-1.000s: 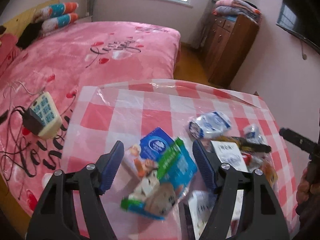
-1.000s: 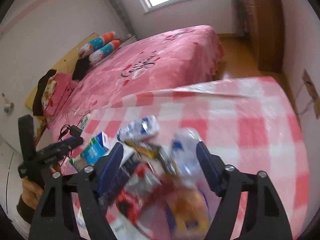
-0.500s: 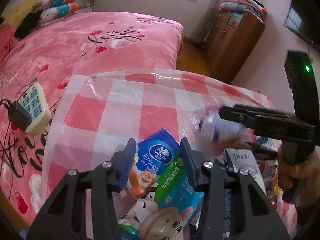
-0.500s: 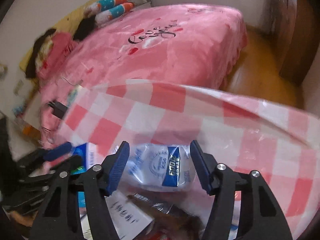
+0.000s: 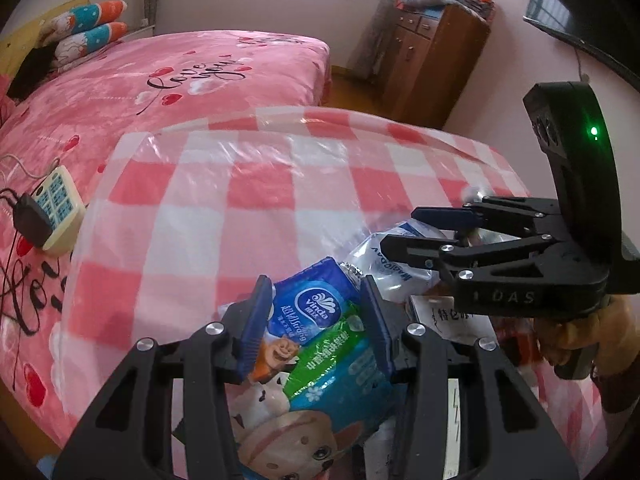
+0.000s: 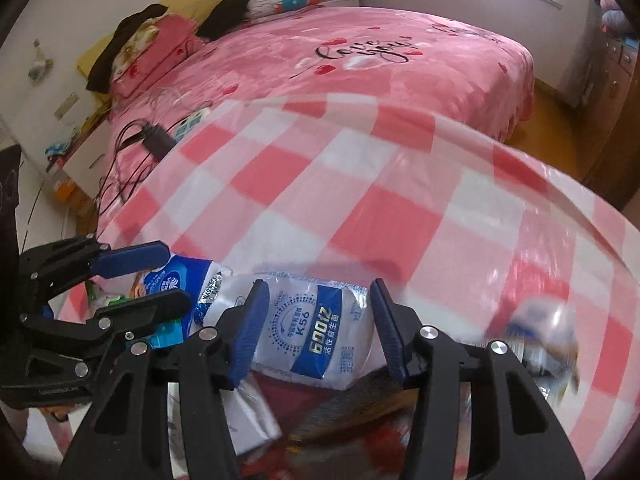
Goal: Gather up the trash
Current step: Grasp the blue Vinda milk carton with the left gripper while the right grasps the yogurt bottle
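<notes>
Fingers (image 5: 256, 320) of the left gripper (image 5: 316, 324) are clamped on a blue tissue pack (image 5: 316, 308), pads pressed into both sides; beneath it in the same bite sits a green-and-blue wrapper (image 5: 340, 364) with a cartoon animal print. Right gripper (image 6: 316, 320) straddles a white-and-blue pouch (image 6: 316, 328) that lies on the surface (image 6: 360, 200), its fingers closing in; the left pad looks at the pouch's edge, the right pad stands just clear (contact not certain). The two grippers work close together: from the left wrist the right gripper (image 5: 400, 232) crosses in from the right over the pouch (image 5: 384, 264), a hand (image 5: 576, 340) gripping its handle; from the right wrist the left gripper (image 6: 160, 276) sits just left, tissue pack (image 6: 176, 280) between its fingers. More litter crowds the near edge: a white printed paper (image 5: 452, 316), red and dark wrappers (image 6: 320, 412) under the pouch, and a blurred crumpled clear wrapper (image 6: 548, 336) off to the right. Surface is covered in a pink-and-white checked cloth under clear plastic. Beyond it a bed (image 5: 180, 80) with a pink cover; a power strip (image 5: 56, 196) with a black adapter lies on it near the surface's left edge. Striped pillows (image 5: 92, 32) at the headboard, wooden cabinet (image 5: 432, 52) with folded blankets on top beside the window.
</notes>
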`<move>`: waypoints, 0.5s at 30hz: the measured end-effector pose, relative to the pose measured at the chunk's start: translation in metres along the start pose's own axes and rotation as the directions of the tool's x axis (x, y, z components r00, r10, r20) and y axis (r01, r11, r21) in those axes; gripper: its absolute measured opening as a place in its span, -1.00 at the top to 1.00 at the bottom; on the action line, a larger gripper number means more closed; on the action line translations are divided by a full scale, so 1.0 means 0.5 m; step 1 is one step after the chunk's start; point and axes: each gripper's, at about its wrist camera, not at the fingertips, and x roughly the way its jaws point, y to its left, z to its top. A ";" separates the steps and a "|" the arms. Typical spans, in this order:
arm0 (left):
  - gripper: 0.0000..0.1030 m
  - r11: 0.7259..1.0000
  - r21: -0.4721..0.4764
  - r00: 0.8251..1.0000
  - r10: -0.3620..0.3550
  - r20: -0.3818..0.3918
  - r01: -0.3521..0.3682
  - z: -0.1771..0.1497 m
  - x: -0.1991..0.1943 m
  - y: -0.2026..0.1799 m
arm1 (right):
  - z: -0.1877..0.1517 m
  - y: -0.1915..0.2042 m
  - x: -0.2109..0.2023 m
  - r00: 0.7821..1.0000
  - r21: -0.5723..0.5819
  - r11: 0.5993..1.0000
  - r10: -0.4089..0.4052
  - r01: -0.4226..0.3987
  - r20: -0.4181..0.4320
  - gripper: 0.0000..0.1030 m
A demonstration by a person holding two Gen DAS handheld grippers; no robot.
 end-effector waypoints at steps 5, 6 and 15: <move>0.09 1.000 0.018 1.000 -0.011 0.005 0.011 -0.059 -0.040 -0.029 | -0.065 0.028 -0.033 1.000 -0.007 1.000 0.005 -0.005 0.002 -0.03; 0.09 1.000 0.020 1.000 -0.015 0.008 0.015 -0.070 -0.047 -0.035 | -0.080 0.035 -0.042 1.000 -0.011 1.000 0.005 -0.005 0.002 -0.03; 0.08 0.998 0.018 0.997 -0.066 0.047 0.065 -0.135 -0.112 -0.051 | -0.176 0.059 -0.115 0.999 -0.001 1.000 0.030 -0.030 0.032 -0.15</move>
